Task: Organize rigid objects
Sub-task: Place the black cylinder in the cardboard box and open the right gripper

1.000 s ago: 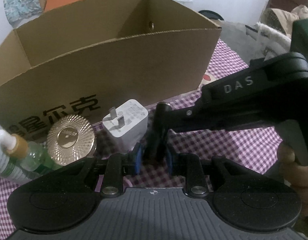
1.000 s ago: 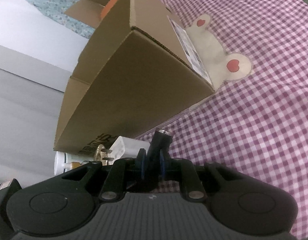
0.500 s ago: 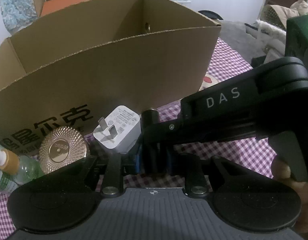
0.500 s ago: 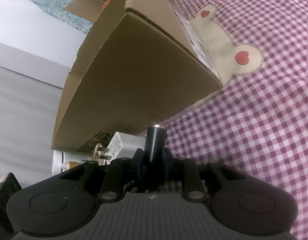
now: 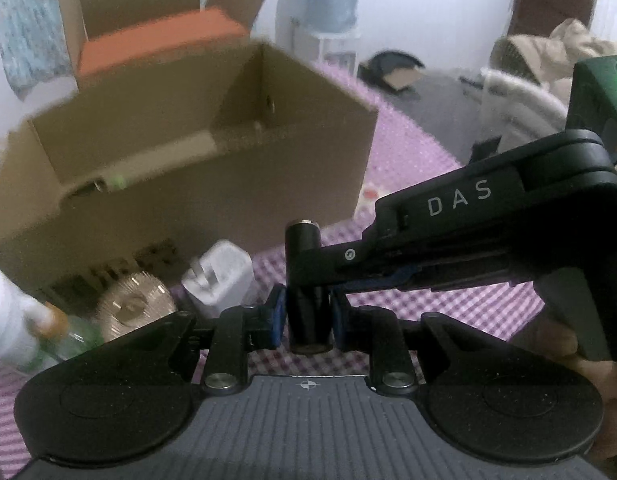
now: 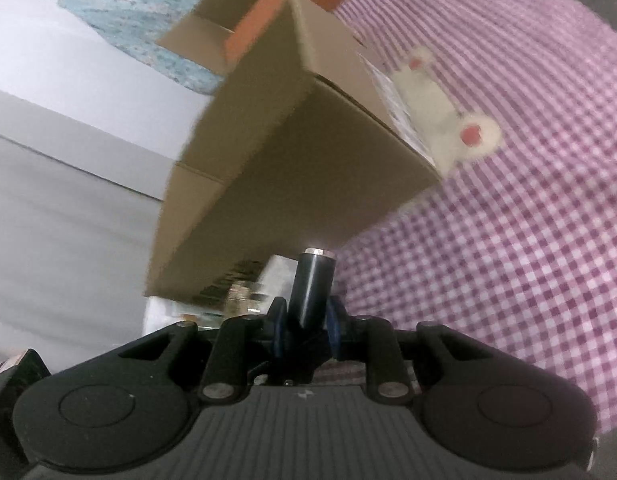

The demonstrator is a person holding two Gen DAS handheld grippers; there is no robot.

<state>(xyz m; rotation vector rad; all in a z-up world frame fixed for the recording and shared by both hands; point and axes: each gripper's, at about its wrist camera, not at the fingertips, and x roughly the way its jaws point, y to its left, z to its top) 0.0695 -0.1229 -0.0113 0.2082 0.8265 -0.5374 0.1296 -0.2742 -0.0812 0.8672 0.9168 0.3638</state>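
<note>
"DAS" in white on right tool [image 5: 308, 276] arm.

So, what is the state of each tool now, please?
Left tool: closed on the black metal-tipped cylinder.
Right tool: closed on the same cylinder.

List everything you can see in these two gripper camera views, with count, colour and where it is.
Black cylinder: one, black with a metal end, held between both grippers.
Cardboard box: one, brown, open, on the cloth behind the cylinder.
Second box: one, brown with an orange inside, behind the first.
Charger plug: one, white, in front of the box.
Round ridged disc: one, gold, left of the plug.
Bottle: one, white and green, far left.
Checked cloth: one, purple-white.
Left gripper: shut on the cylinder.
Right gripper: shut on it too.
</note>
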